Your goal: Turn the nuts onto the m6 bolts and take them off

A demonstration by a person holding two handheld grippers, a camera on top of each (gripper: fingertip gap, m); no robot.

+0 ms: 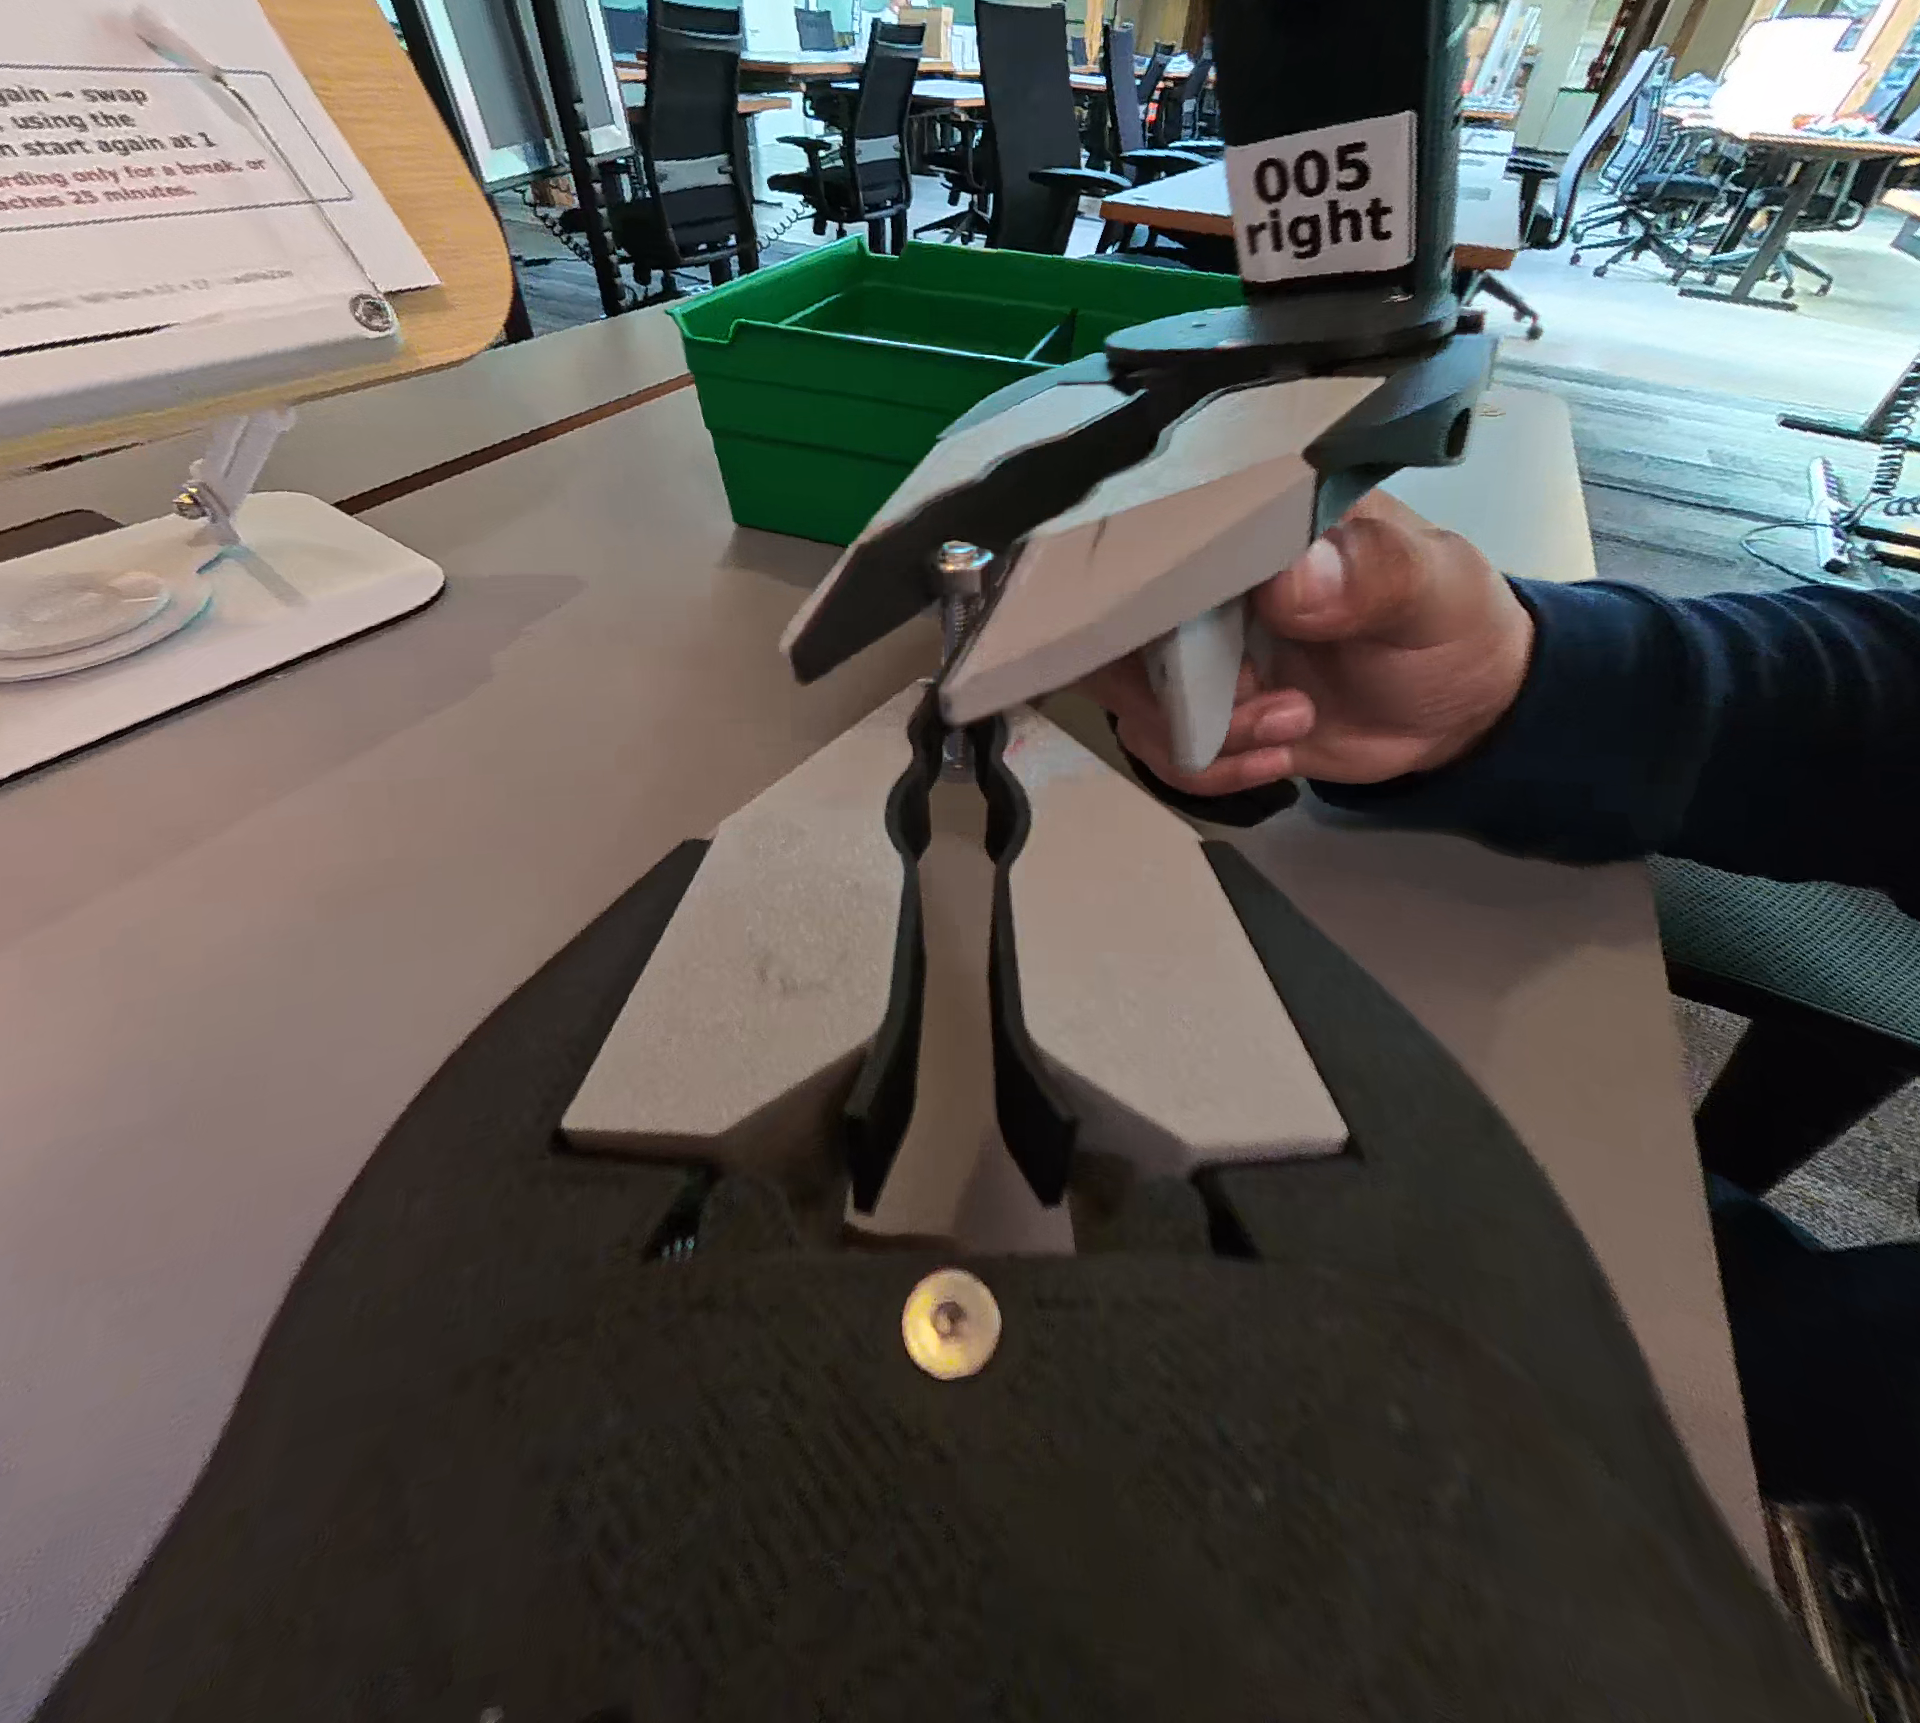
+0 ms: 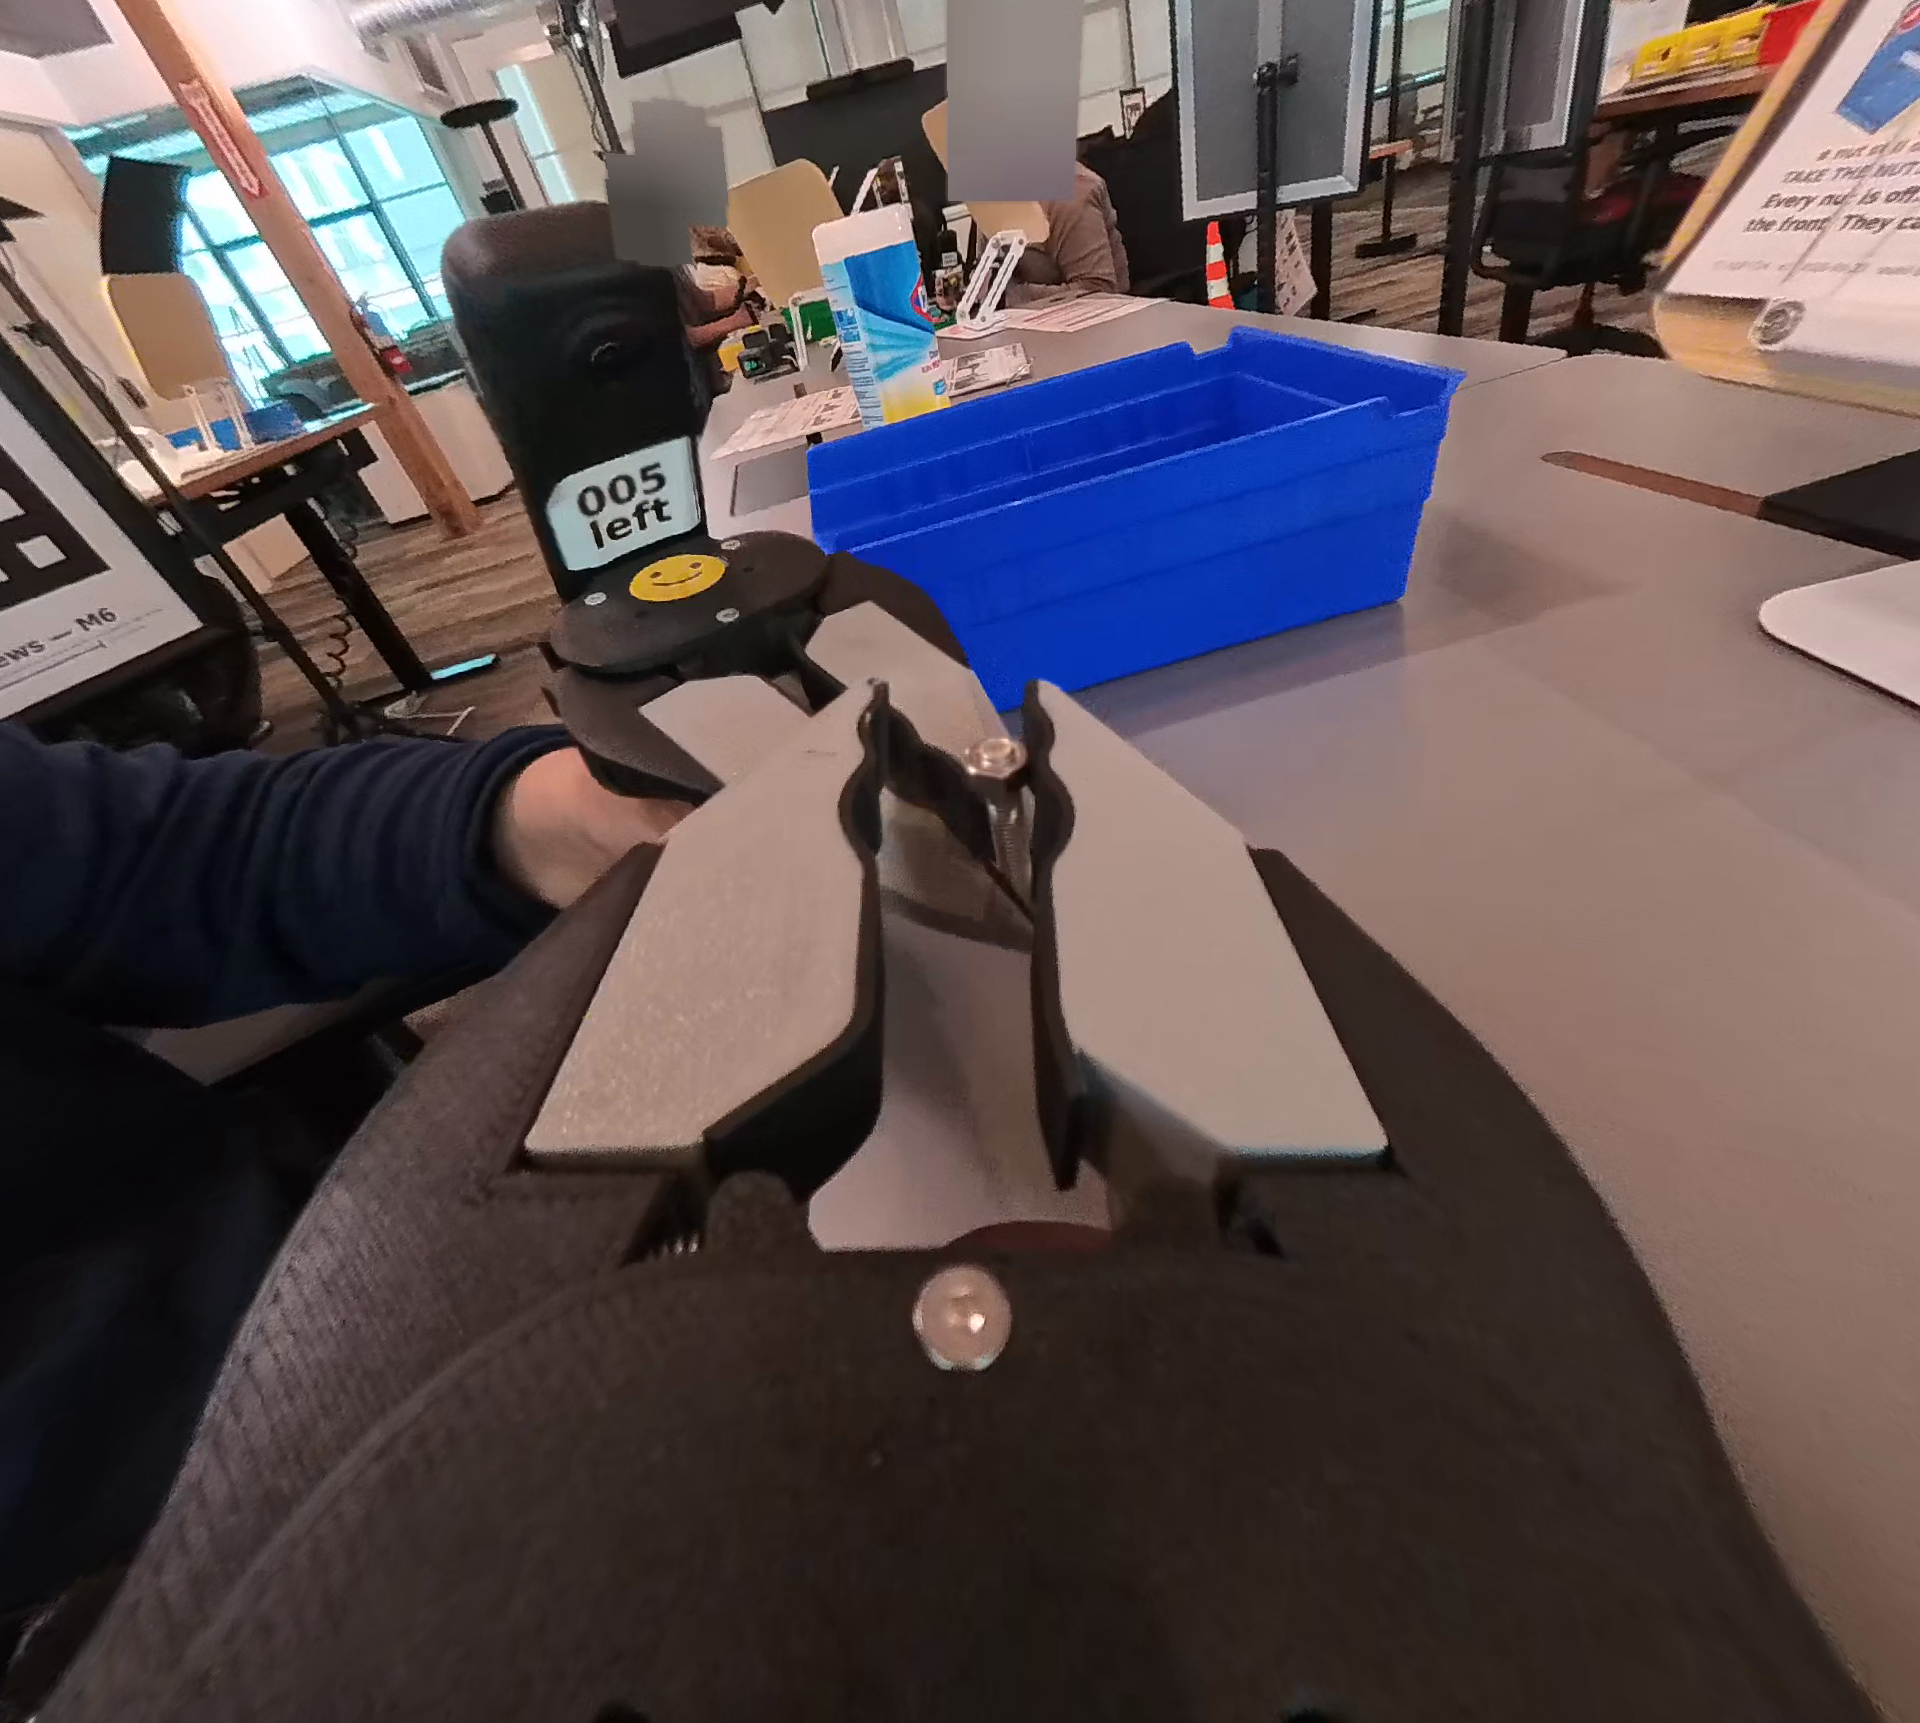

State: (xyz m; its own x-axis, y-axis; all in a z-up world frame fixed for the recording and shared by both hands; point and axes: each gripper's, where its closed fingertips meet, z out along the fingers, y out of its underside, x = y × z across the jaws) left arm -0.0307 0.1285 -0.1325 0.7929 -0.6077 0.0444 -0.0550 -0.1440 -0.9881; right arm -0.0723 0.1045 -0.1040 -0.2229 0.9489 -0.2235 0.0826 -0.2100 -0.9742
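Observation:
A silver M6 bolt (image 1: 961, 608) stands upright above the grey table, head up. My left gripper (image 1: 951, 738) is shut on its lower end; I cannot tell whether a nut sits there. My right gripper (image 1: 878, 681) reaches in from the right, tilted down. In the right wrist view the bolt (image 2: 995, 780) leans against the right finger (image 2: 1143, 925). A clear gap separates it from the left finger (image 2: 748, 925). The right gripper (image 2: 953, 707) is open around the upper shaft. A hand (image 1: 1382, 655) holds its grip.
A green divided bin (image 1: 831, 395) stands behind the grippers on the table (image 1: 312, 842). A blue bin (image 2: 1122, 530) stands on the other side. A white sign stand (image 1: 208, 582) is at the left. A wipes canister (image 2: 883, 323) and people sit at a farther table. Left tips to right tips: about 5 centimetres.

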